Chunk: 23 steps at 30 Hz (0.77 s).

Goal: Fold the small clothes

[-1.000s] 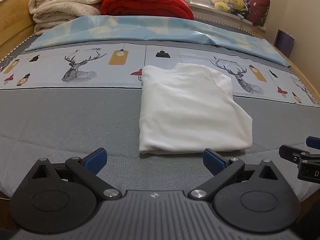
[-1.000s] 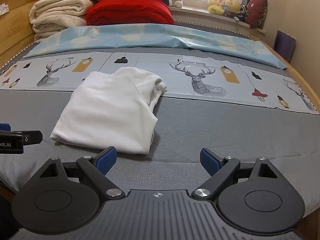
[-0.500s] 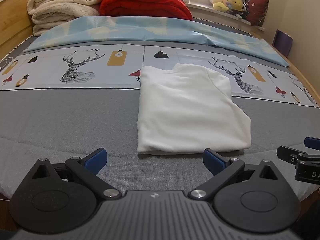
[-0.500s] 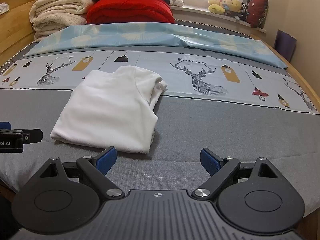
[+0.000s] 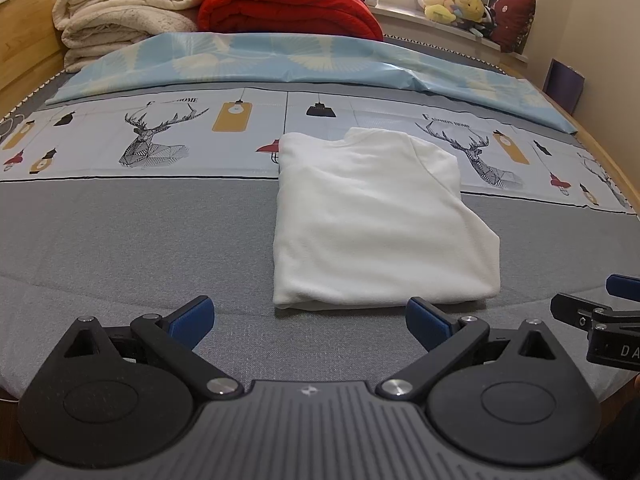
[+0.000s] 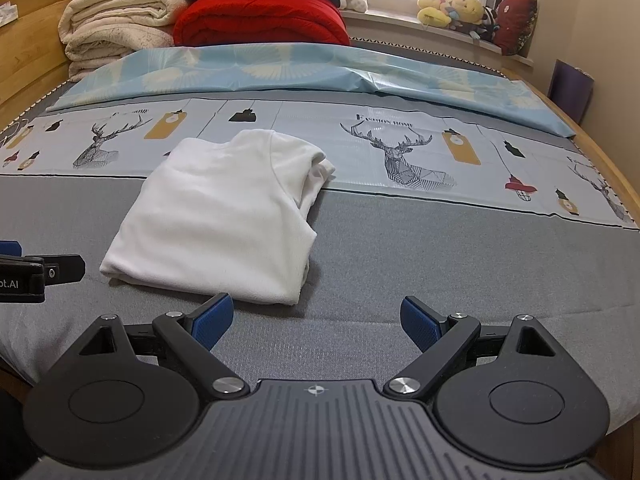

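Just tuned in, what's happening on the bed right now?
A white garment lies folded into a neat rectangle on the grey bedcover. Neither claw is touching it: the left claw and right claw both hover open at the near edge of the bed, empty. Stacked blankets and a red quilt sit at the far end.

A white folded garment (image 5: 376,224) lies flat on the grey bed (image 5: 132,236), its far end reaching onto a pale printed panel with deer and lamp drawings (image 5: 160,136). The left claw (image 5: 310,314) hangs just short of the garment's near edge, blue fingertips (image 5: 192,314) spread wide with nothing between them. The right claw (image 5: 596,320) pokes in at the right border, only partly seen. Farther back lie a light blue sheet (image 5: 280,60), a red quilt (image 5: 288,8), cream blankets (image 5: 128,4) and plush toys (image 5: 452,2) on the window sill.
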{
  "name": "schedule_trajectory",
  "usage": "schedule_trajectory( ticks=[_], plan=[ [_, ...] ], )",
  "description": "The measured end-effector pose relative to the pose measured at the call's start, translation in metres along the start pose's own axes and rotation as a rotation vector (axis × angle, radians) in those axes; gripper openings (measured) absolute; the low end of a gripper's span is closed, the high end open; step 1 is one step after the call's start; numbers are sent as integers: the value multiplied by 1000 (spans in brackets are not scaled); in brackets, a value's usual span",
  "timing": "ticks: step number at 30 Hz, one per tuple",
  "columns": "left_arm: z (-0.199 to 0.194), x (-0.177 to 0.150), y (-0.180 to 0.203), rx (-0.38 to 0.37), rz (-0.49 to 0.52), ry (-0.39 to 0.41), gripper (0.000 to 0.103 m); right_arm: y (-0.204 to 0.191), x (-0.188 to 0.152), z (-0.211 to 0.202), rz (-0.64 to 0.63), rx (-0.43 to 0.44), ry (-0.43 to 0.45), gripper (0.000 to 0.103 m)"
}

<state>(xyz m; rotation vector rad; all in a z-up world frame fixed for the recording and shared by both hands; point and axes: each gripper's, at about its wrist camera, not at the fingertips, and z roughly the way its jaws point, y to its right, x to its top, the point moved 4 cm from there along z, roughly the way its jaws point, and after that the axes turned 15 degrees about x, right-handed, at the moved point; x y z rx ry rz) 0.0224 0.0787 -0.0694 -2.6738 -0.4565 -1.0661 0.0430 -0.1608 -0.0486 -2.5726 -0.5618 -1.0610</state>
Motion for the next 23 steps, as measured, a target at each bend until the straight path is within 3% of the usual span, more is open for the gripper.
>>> schedule_trajectory(
  ticks=[23],
  plan=[
    [3, -2, 4, 10, 33, -10, 102, 0, 0, 0, -1, 0, -2, 91]
  ],
)
